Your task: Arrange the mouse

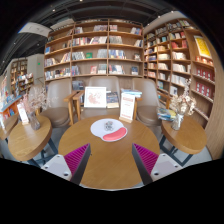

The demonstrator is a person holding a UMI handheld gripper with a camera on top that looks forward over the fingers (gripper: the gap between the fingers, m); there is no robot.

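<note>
A pink-red mouse [115,132] lies on a round white mat [108,128] near the far edge of a round wooden table [108,160]. My gripper [110,160] hovers above the table's near part, well short of the mouse. Its two fingers, with magenta pads [75,155], stand wide apart with nothing between them. The mouse lies beyond the fingertips, slightly right of the middle.
Small wooden tables with chairs stand at the left [25,138] and right [188,135]. A sign [96,97] and a poster stand [129,104] are behind the table. Tall bookshelves [95,50] line the back walls.
</note>
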